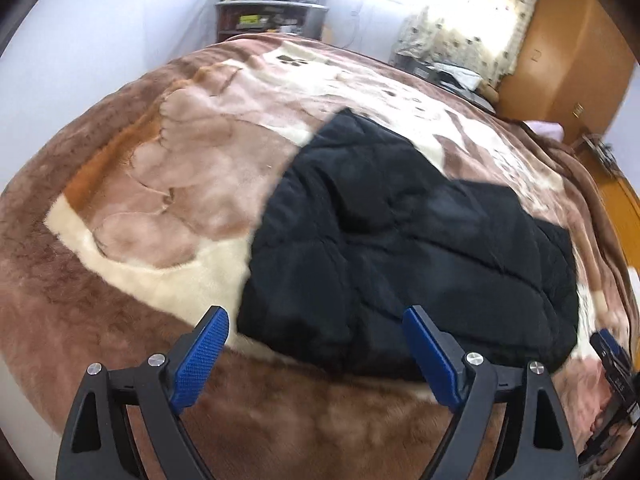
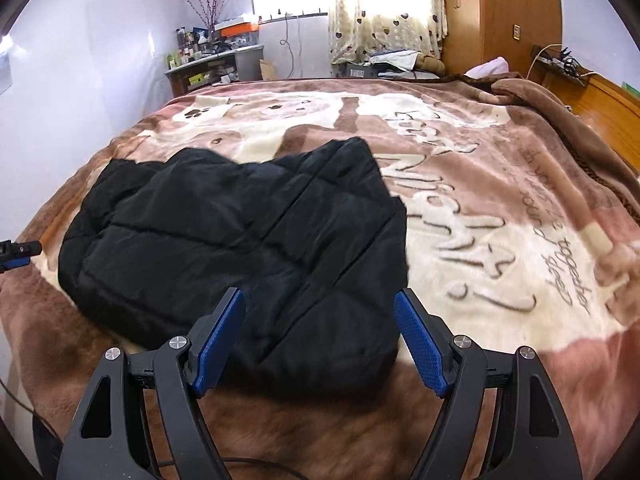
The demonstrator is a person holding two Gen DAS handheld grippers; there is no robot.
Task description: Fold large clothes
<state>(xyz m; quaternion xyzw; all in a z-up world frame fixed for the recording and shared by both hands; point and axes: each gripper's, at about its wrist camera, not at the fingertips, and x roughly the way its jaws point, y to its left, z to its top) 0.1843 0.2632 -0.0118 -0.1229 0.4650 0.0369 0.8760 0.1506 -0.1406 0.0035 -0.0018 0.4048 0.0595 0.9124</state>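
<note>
A black quilted jacket (image 1: pixel 400 240) lies folded into a compact block on the bed's brown and cream plush blanket (image 1: pixel 168 184); it also shows in the right wrist view (image 2: pixel 240 232). My left gripper (image 1: pixel 316 316) is open and empty, hovering above the jacket's near left corner. My right gripper (image 2: pixel 320 300) is open and empty, above the jacket's near right part. The right gripper's tip shows at the right edge of the left view (image 1: pixel 612 356); the left gripper's tip shows at the left edge of the right view (image 2: pixel 16 252).
The blanket (image 2: pixel 480 208) covers the whole bed. A cluttered shelf (image 2: pixel 216 64) stands by the far wall. A wooden wardrobe (image 2: pixel 500 12) and curtained window (image 2: pixel 380 4) are at the back. A wooden headboard (image 2: pixel 600 96) runs along the right.
</note>
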